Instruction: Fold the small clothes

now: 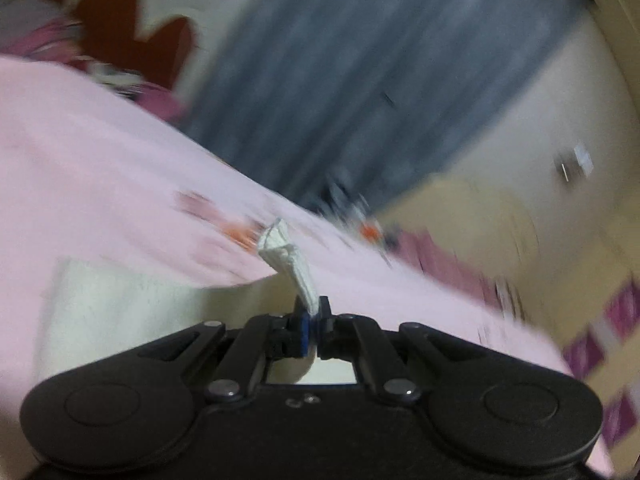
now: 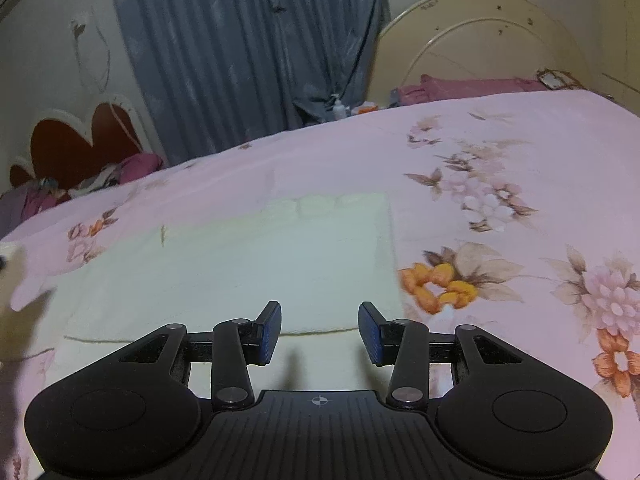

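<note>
A cream-white garment (image 2: 240, 264) lies spread flat on the pink floral bedspread (image 2: 500, 152). In the left wrist view, which is heavily blurred, my left gripper (image 1: 313, 314) is shut on a narrow bunched corner of the cream garment (image 1: 292, 264), lifted off the bed; the rest of that cloth (image 1: 132, 304) lies below at the left. My right gripper (image 2: 320, 332) hovers open over the near edge of the garment, with nothing between its blue pads (image 2: 270, 330). At the far left edge of the right wrist view, a blurred cream shape (image 2: 12, 280) shows.
A grey-blue curtain (image 2: 248, 52) hangs behind the bed. A cream headboard (image 2: 480, 44) with pink pillows (image 2: 460, 86) stands at the back right. A red heart-shaped chair (image 2: 80, 140) with piled clothes sits at the left. Small bottles (image 2: 340, 108) stand beyond the bed.
</note>
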A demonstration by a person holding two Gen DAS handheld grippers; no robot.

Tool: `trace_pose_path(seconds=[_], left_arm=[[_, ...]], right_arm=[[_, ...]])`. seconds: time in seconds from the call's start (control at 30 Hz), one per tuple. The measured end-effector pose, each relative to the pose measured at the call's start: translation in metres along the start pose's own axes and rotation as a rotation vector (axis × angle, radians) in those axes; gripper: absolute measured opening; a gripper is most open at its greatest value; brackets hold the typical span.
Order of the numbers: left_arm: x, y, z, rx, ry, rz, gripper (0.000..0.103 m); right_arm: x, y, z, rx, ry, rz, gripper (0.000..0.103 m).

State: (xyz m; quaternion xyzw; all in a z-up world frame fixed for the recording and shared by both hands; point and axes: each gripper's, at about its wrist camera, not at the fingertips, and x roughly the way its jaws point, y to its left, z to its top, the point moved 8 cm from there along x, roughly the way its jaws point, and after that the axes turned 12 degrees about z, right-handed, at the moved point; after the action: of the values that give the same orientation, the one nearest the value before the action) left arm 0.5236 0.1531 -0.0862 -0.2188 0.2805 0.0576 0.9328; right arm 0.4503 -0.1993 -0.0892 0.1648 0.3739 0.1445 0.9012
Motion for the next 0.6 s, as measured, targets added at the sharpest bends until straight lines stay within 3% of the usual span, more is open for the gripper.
trace_pose_path(seconds=[0.23, 0.37, 0.4, 0.47, 0.53, 0.6], left_arm=[[0.050, -0.143, -0.069, 0.260, 0.129, -0.073, 0.003], [0.082, -0.174, -0.100, 0.347, 0.197, -0.087, 0.005], [0.087, -0.180, -0.115, 0.365, 0.240, -0.090, 0.009], [0.093, -0.189, -0.139, 0.376, 0.308, -0.123, 0.032], [0.091, -0.195, -0.147, 0.387, 0.279, -0.156, 0.053], [0.084, -0.198, -0.146, 0.403, 0.262, -0.152, 0.058]], right_arm=[[-0.016, -0.044, 0.011, 0.065, -0.033, 0.010, 0.043], [-0.025, -0.067, 0.013, 0.099, -0.040, 0.016, 0.043], [-0.028, -0.073, 0.014, 0.110, -0.039, 0.017, 0.043], [-0.032, -0.081, 0.015, 0.127, -0.033, 0.039, 0.044], [-0.033, -0.085, 0.016, 0.134, -0.022, 0.066, 0.044], [-0.033, -0.084, 0.020, 0.135, -0.021, 0.083, 0.044]])
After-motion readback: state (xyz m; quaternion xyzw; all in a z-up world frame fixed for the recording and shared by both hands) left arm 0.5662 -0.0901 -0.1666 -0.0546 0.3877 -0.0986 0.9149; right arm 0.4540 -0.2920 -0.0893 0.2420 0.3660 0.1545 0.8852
